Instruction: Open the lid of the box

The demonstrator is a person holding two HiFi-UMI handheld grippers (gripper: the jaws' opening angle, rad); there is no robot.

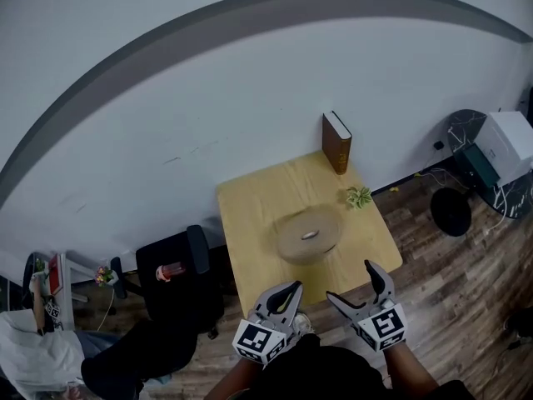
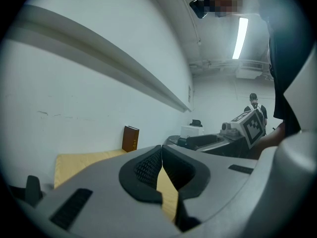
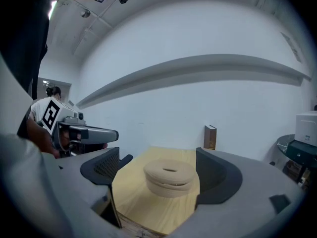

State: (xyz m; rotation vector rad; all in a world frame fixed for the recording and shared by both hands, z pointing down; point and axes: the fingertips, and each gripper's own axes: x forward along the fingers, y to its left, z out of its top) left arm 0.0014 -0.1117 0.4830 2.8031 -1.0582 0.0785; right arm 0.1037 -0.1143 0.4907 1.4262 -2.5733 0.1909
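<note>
Round box (image 1: 309, 235), lid on, sits mid-counter (image 1: 250, 215), ahead of right tool (image 1: 353, 282), jaws spread w/o contact; left tool (image 1: 289, 292) alongside, jaws pinched together, empty.

Left tongs (image 1: 291, 290) are pressed together, empty; right tongs (image 1: 350, 282) gape wide.

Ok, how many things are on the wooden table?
3: a round lidded box at the middle, a brown book upright at the far edge, a small plant in front of it. Nothing seems hidden.

Office: black chair (image 1: 185, 297), wooden table (image 1: 258, 202)
</note>
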